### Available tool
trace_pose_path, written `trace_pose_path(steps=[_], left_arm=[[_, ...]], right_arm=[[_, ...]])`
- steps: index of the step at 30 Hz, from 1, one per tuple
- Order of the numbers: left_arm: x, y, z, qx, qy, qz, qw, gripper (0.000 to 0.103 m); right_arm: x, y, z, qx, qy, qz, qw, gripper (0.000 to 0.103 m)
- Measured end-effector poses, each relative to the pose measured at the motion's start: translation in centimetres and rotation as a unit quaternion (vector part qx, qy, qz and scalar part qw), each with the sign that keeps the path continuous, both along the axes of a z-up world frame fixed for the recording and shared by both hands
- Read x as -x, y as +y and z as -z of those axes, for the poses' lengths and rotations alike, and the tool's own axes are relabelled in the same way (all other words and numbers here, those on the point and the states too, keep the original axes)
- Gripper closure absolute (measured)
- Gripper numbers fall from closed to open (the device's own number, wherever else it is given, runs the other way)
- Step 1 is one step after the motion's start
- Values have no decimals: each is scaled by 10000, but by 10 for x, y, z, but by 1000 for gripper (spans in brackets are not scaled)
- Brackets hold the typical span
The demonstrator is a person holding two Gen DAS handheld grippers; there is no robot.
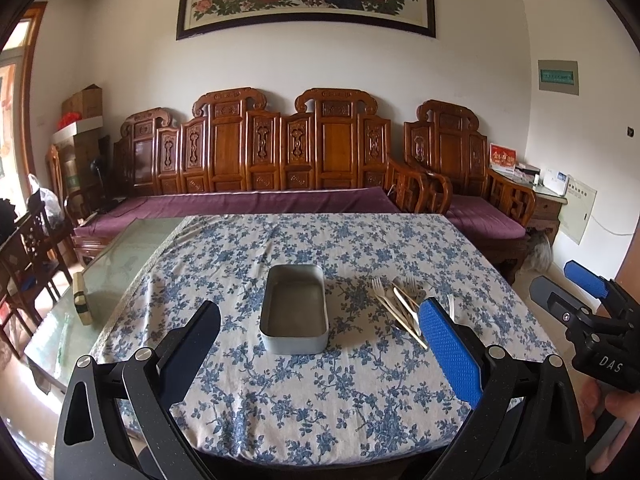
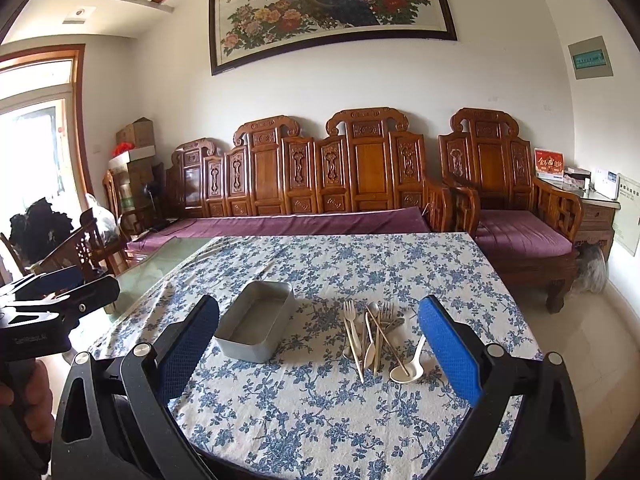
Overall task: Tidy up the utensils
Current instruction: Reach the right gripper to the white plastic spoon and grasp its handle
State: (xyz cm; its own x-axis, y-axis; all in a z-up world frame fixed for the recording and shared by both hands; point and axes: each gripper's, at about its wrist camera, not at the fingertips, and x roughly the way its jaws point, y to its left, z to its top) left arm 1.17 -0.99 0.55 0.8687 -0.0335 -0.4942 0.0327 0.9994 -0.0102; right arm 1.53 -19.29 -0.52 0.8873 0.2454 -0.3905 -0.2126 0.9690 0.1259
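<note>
An empty grey metal tin [image 1: 295,312] [image 2: 255,326] rests on the blue-flowered tablecloth [image 1: 312,400] [image 2: 320,412]. To its right lies a pile of utensils [image 2: 374,338] [image 1: 400,304]: pale forks, metal forks, a metal spoon, chopsticks and a white spoon [image 2: 408,366]. My left gripper [image 1: 320,344] is open above the near table edge, in line with the tin. Over the near edge too, my right gripper [image 2: 318,344] is open and faces the pile. Nothing sits between either pair of fingers. Each gripper shows in the other's view, the right gripper [image 1: 568,292] and the left gripper [image 2: 68,284].
Bare glass tabletop [image 1: 116,264] lies left of the cloth, with a small boxed item [image 1: 81,298] on it. A carved wooden sofa with purple cushions [image 2: 304,220] stands behind the table. Dark wooden chairs [image 1: 28,248] stand at the left. A hand [image 2: 28,396] holds the left gripper's handle.
</note>
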Motion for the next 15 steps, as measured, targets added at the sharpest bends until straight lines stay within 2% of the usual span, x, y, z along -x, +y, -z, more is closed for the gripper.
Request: trace_pose_path(steps=[4, 15], left_arm=[[-19, -2, 18, -19, 208, 39, 9998, 7], [-82, -13, 61, -91, 692, 295, 9971, 7]], right_arm=[[-18, -3, 14, 92, 121, -56, 9999, 3], [-76, -23, 60, 104, 624, -38, 9980, 18]])
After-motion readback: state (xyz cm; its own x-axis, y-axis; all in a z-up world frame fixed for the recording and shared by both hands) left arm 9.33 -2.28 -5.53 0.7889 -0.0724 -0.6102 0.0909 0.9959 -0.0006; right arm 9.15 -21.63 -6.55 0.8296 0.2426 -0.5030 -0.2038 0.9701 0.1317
